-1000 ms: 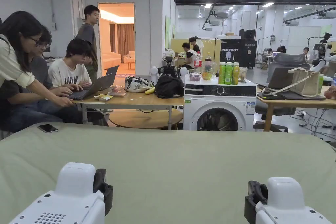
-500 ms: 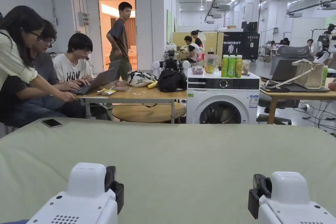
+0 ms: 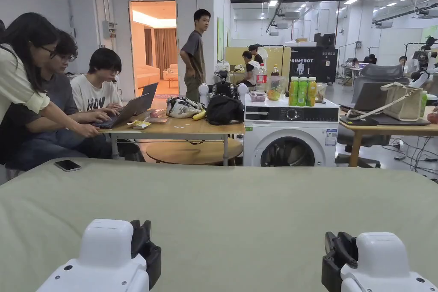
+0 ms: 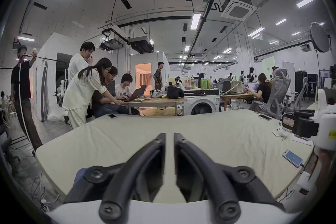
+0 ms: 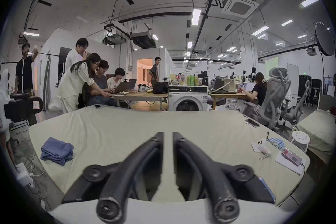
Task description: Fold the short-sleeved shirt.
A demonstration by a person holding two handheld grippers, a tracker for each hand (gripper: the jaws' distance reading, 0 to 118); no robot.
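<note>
Blue shirt (image 5: 57, 151) bundled on bed (image 3: 239, 203) | both tools nearly closed, empty | "PRIMEBOT" sign (image 3: 301, 60)

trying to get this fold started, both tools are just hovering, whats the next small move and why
Probably swing the left tool toward the blue shirt bunched at the table's left edge. Both tools, the right tool included, are nearly shut and hold nothing.
</note>
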